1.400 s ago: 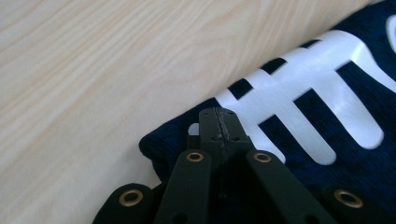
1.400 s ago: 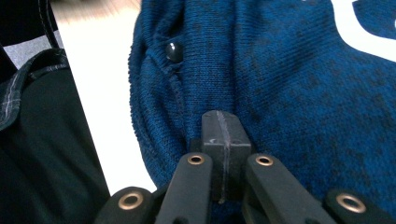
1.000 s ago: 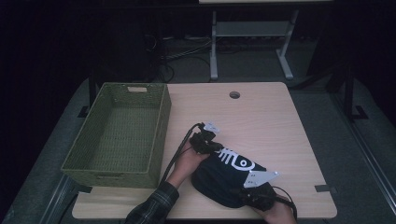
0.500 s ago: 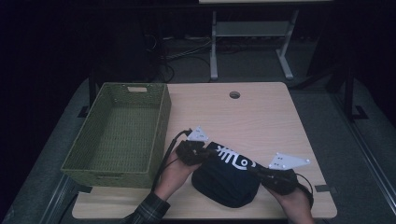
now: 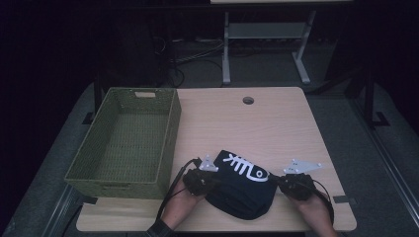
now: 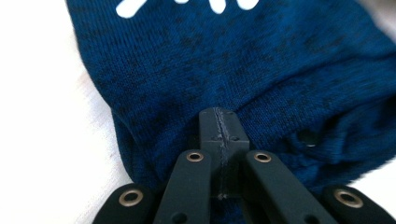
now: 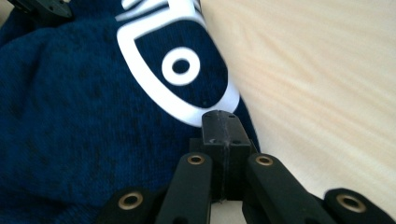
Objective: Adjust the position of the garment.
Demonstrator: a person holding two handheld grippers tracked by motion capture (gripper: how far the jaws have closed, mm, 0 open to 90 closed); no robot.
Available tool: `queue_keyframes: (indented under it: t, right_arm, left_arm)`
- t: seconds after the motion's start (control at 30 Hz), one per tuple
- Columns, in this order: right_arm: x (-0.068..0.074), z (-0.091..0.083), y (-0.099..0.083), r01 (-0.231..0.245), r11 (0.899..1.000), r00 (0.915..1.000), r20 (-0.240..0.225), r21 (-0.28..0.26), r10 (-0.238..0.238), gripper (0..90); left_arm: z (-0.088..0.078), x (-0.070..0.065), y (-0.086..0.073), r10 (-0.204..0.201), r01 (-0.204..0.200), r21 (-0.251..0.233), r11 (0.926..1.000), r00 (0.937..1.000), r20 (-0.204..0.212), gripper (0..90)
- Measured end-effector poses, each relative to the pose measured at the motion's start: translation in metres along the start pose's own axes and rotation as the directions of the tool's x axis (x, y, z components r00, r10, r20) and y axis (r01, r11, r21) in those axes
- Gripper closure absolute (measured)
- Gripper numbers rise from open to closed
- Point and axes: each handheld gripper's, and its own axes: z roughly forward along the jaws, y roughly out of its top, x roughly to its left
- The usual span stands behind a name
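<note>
Vs earlier frames: both hands are sitting nearer the table's (image 5: 276,123) front edge, and the right gripper (image 5: 282,183) is now lying well off to the right. The dark blue garment (image 5: 237,190) is stretching between them instead of bunching under the hands. L gripper (image 5: 211,181) is pinching the garment's left edge, jaws together on cloth; R likewise on its right edge. Green basket (image 5: 170,133) is sitting just left. Print: white fish-skeleton graphic (image 5: 244,168), no legible text.

Two black hand-held tools: the left gripper (image 5: 213,181) and right gripper (image 5: 277,181) each carry a grey three-cornered plate, brass-ringed rivets on black linkage bars and a trailing black cable; a dark cuff shows at the left wrist.
</note>
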Motion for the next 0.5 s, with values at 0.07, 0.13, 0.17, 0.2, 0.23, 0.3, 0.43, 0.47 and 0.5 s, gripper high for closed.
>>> queue_keyframes:
  t: [0.07,0.13,0.17,0.2,0.23,0.3,0.43,0.47,0.5]
  right_arm:
    - [0.000,0.003,-0.002,-0.004,1.000,1.0000,0.005,0.026,0.003,90.0]
    - [0.000,0.005,-0.005,-0.001,0.999,1.0000,0.008,0.040,0.000,90.0]
    - [0.000,0.005,-0.005,-0.005,0.999,1.0000,0.008,0.041,0.004,90.0]
    - [0.000,0.006,-0.007,-0.007,0.999,1.0000,0.005,0.039,0.007,90.0]
    - [0.000,0.006,-0.007,-0.003,0.999,1.0000,0.006,0.040,0.003,90.0]
    - [0.003,0.006,-0.008,-0.005,0.999,1.0000,0.005,0.039,0.005,90.0]
    - [0.008,0.005,-0.009,0.007,0.999,1.0000,-0.004,0.036,-0.007,90.0]
    - [0.009,0.005,-0.010,0.011,0.999,0.9999,-0.002,0.033,-0.011,90.0]
    - [0.009,0.005,-0.010,0.011,0.999,0.9999,-0.001,0.032,-0.011,90.0]
  left_arm:
    - [0.005,0.001,0.002,0.012,-0.012,0.018,0.9998,0.9997,-0.023,90.0]
    - [0.008,0.004,0.005,0.016,-0.015,0.023,0.9996,0.9993,-0.034,90.0]
    - [0.010,0.007,0.007,0.024,-0.023,0.031,0.9993,0.9988,-0.043,90.0]
    - [0.011,0.008,0.008,0.021,-0.020,0.028,0.9994,0.9987,-0.046,90.0]
    - [0.012,0.011,0.009,0.022,-0.020,0.030,0.9993,0.9981,-0.057,90.0]
    - [0.014,0.017,0.012,0.016,-0.014,0.030,0.9994,0.9975,-0.068,90.0]
    - [0.016,0.023,0.016,0.013,-0.010,0.033,0.9994,0.9958,-0.090,90.0]
    - [0.016,0.024,0.017,0.008,-0.005,0.032,0.9995,0.9959,-0.090,90.0]
    - [0.017,0.024,0.017,0.001,0.002,0.029,0.9996,0.9965,-0.084,90.0]
